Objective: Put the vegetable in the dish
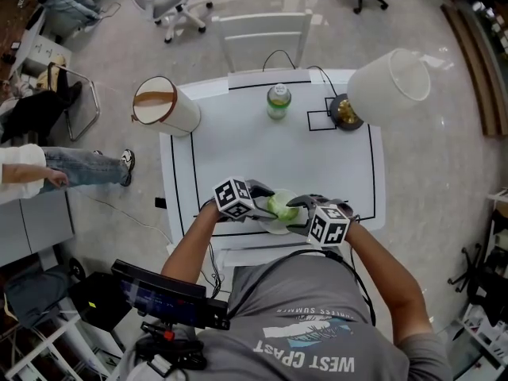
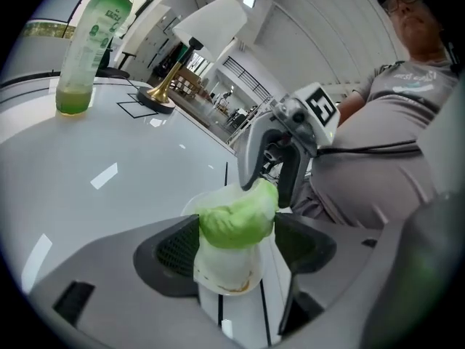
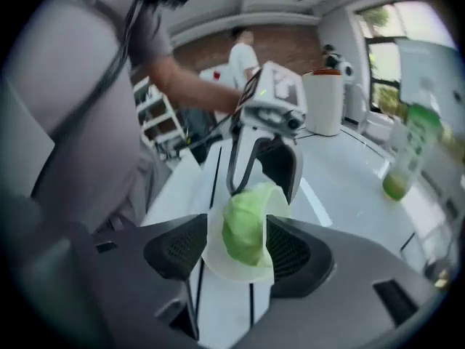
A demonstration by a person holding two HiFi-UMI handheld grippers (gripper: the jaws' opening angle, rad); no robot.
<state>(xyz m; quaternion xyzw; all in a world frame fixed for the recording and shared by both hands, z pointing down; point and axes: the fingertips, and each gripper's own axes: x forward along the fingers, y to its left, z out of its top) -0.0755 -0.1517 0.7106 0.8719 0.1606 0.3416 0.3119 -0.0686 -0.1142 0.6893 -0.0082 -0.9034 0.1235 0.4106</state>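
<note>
A light green leafy vegetable (image 1: 282, 204) lies in a small white dish (image 1: 277, 228) at the near edge of the white table (image 1: 238, 149). My left gripper (image 1: 265, 204) reaches in from the left and my right gripper (image 1: 301, 209) from the right, so they face each other across the dish. In the left gripper view the vegetable (image 2: 236, 220) fills the gap between the wide-set jaws above the dish (image 2: 225, 276). In the right gripper view the vegetable (image 3: 243, 227) sits between spread jaws, with a gap at the left pad.
A green drink bottle (image 1: 278, 101) stands at the table's far middle. A lamp with a white shade (image 1: 389, 86) is at the far right corner, a white cylinder with a brown rim (image 1: 164, 105) at the far left. A white chair (image 1: 262, 32) stands beyond the table. A person (image 1: 48, 173) is at the left.
</note>
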